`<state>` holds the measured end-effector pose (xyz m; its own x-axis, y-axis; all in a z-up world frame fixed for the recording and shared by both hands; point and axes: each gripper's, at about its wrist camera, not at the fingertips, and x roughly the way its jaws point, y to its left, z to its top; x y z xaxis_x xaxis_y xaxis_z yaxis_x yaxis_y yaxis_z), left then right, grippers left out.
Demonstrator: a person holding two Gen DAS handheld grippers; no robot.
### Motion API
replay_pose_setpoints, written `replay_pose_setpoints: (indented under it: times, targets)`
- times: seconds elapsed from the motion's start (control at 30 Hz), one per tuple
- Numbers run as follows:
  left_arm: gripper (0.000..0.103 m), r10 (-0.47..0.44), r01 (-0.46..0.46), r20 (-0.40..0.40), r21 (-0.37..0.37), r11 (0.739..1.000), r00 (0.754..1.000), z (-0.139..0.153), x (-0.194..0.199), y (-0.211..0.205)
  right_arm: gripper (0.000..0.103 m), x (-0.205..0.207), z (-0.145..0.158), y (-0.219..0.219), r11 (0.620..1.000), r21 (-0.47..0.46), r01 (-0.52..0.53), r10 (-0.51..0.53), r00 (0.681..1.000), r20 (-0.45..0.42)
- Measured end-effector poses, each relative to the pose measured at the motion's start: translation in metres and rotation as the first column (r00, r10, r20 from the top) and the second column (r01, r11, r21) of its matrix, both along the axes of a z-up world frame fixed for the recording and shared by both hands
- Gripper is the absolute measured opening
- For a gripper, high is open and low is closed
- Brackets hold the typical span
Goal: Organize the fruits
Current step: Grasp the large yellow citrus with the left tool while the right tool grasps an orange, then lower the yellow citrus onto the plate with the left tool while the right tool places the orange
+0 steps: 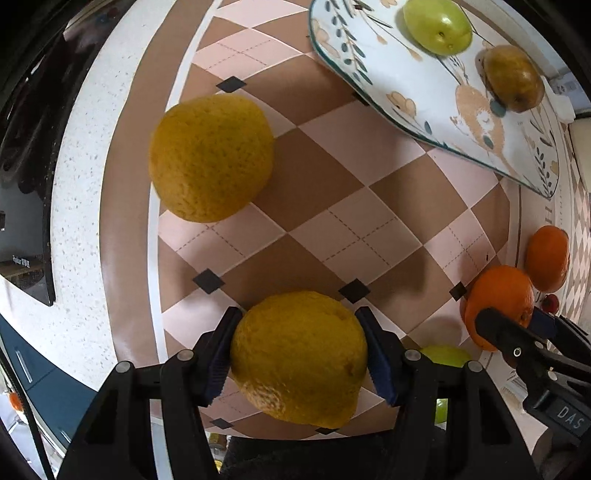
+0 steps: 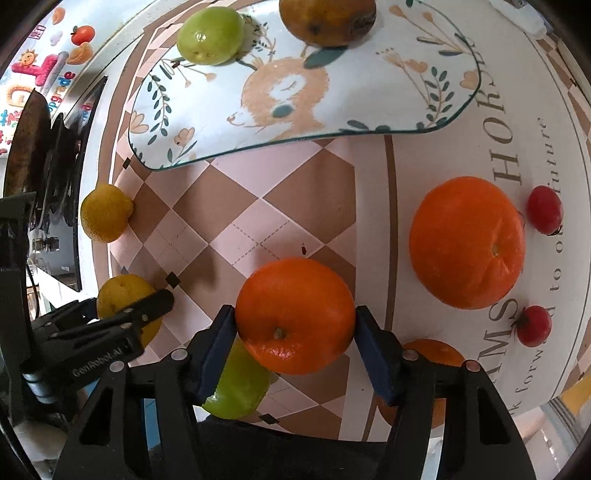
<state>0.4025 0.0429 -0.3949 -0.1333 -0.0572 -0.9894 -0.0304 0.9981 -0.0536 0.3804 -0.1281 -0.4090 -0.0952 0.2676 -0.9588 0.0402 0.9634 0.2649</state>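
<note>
On the checked table (image 1: 332, 177), a lemon (image 1: 299, 358) is clamped in the left gripper (image 1: 299, 354) jaws and an orange (image 2: 295, 315) in the right gripper (image 2: 295, 332) jaws; a lift toward the plate (image 2: 369, 122) is seemingly called for next.

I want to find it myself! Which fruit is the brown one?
Find the big deer-print plate on the checked cloth. Two fruits sit on its far side: a green one and the brownish pear. The pear is duller and darker than everything else.
</note>
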Motion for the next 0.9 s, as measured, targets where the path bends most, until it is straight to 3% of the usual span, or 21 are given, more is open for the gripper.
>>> replay_pose_setpoints:
  times: [0.33, 0.5, 0.7, 0.8, 0.9]
  targets:
    - [0.060, -0.025, 0.025, 0.023, -0.006, 1.000, 0.999, 0.013, -0.005, -0.015, 0.066, -0.002, 0.000, 0.005, 1.000, -0.005, -0.026, 0.026, 0.999, 0.022]
    - [0.060, -0.007, 0.012, 0.075, -0.069, 0.998, 0.997, 0.054, 0.004, -0.013, 0.066, 0.009, 0.027, -0.003, 0.999, 0.044, 0.013, -0.016, 0.997, 0.072]
    - [0.060, 0.005, 0.016, 0.179, -0.116, 0.993, 0.984, 0.106, 0.054, -0.025, 0.066, 0.060, 0.063, -0.016, 0.999, 0.029, 0.033, -0.038, 0.986, 0.164]
    - [0.060, 0.014, 0.005, 0.196, -0.098, 0.995, 0.980, 0.107, 0.091, -0.027, 0.066, 0.089, 0.063, -0.018, 1.000, -0.007, 0.020, -0.018, 0.984, 0.179]
    - [0.060, 0.027, -0.011, 0.160, -0.095, 0.995, 0.987, 0.089, 0.120, -0.030, 0.066, 0.111, 0.051, -0.017, 0.999, -0.045, -0.003, 0.011, 0.987, 0.162]
